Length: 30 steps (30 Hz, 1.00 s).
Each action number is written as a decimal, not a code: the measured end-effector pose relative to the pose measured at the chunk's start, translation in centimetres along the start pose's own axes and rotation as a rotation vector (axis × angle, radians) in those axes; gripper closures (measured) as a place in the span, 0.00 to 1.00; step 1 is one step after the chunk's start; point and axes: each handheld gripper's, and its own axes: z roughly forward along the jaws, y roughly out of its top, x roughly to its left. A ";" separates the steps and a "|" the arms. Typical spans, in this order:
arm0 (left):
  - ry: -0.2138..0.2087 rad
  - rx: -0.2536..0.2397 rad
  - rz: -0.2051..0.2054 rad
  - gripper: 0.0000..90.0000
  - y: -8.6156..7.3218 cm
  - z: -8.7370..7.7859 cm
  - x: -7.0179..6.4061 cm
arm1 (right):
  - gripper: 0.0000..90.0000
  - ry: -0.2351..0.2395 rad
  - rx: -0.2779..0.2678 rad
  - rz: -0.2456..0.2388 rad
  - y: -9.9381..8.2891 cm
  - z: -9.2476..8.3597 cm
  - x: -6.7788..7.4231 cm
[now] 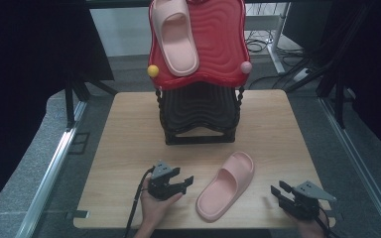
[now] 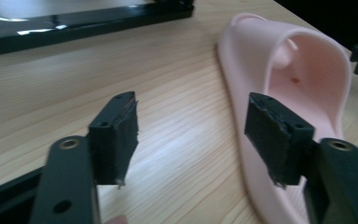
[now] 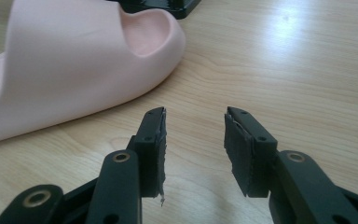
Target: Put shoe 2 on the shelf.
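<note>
Soft, even overhead light with dark surrounds at three and nine o'clock; glare on the table [image 3: 284, 28] at one o'clock, the gripper views' far backgrounds blurred.

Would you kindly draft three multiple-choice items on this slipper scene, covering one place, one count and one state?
1. Where does the slipper on the table lie?
A. between the two tongs
B. under the rack
C. on the floor

2. How many pink slippers are there?
A. one
B. two
C. three

3. What do the left tongs hold?
A. a slipper
B. a ball
C. nothing

Key: 1 A, it lies on the wooden table with the left tongs on one side and the right tongs on the other. 2 B, a second slipper rests on the red tray. 3 C, the left gripper view shows bare wood between the open jaws.
</note>
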 end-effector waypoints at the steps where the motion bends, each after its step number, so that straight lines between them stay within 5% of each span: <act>1: -0.006 0.008 0.006 0.42 0.2 0.4 -0.3 | 0.65 -0.004 0.000 0.005 0.0 0.0 -0.1; 9: -0.061 0.048 0.038 0.54 1.3 3.3 -2.4 | 0.64 -0.023 -0.007 0.013 0.0 0.1 -0.3; 30: -0.074 0.104 0.094 0.76 3.2 7.9 -5.2 | 0.64 -0.041 0.002 0.015 -0.1 -0.1 -0.4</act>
